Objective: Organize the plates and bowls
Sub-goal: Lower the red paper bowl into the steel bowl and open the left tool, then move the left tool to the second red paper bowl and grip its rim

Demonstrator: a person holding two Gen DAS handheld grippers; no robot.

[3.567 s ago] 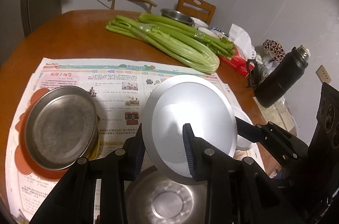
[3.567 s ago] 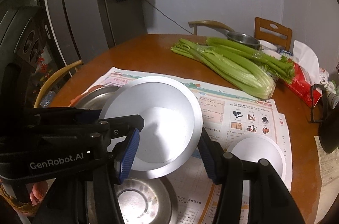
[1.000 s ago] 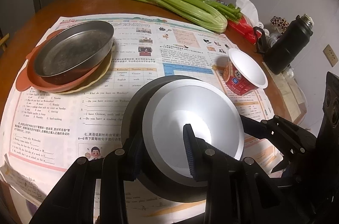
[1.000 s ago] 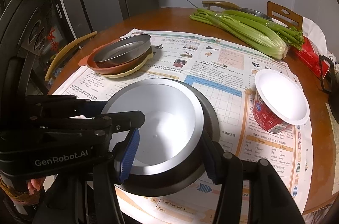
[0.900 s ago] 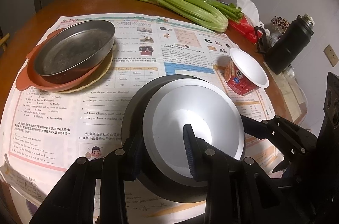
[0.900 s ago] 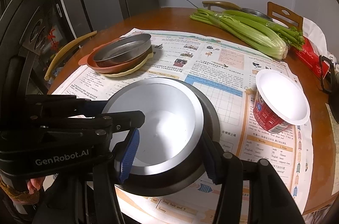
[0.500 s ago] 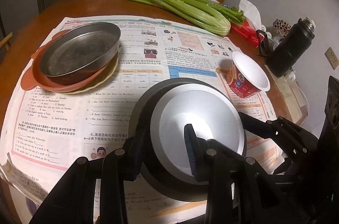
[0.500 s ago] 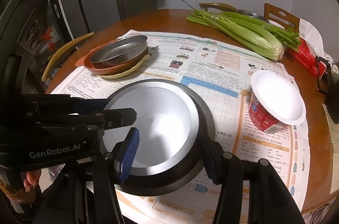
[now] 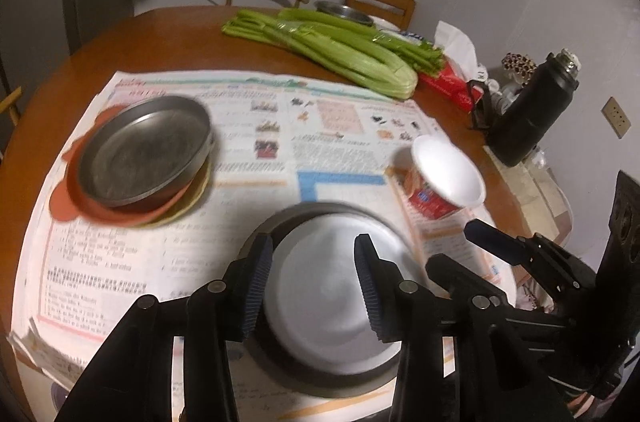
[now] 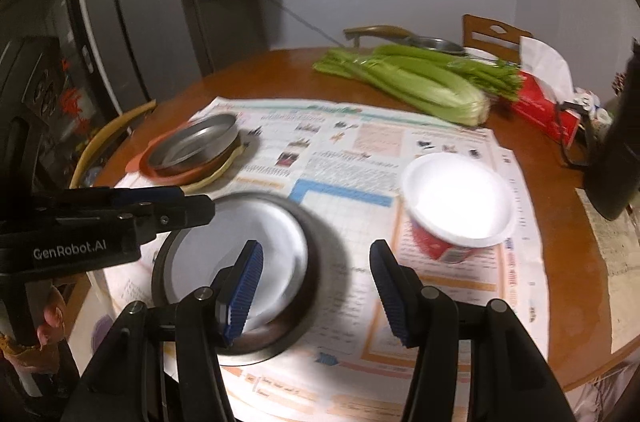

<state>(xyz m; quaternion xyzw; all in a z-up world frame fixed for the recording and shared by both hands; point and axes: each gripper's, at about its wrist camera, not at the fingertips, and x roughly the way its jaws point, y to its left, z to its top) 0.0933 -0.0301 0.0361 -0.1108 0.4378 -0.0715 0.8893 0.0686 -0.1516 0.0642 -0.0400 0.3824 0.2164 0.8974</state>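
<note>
Left wrist view: my left tongs [image 9: 313, 242] have just been opening, the silver bowl [image 9: 320, 302] between them unpinched, nested in the dark bowl [image 9: 332, 388] on the table [image 9: 160, 34], likely for stacking; right tongs [image 10: 316, 250] gape empty.

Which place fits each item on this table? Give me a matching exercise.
Items
1. round grey metal pan
2. red paper cup with a white inside
3. bunch of green celery
4. shiny silver metal bowl

Places
A. by itself on the printed newspaper
B. nested inside a darker, wider bowl
C. stacked on an orange plate
D. on the bare brown wooden table, beyond the paper

Pairs: 1-C, 2-A, 3-D, 4-B
</note>
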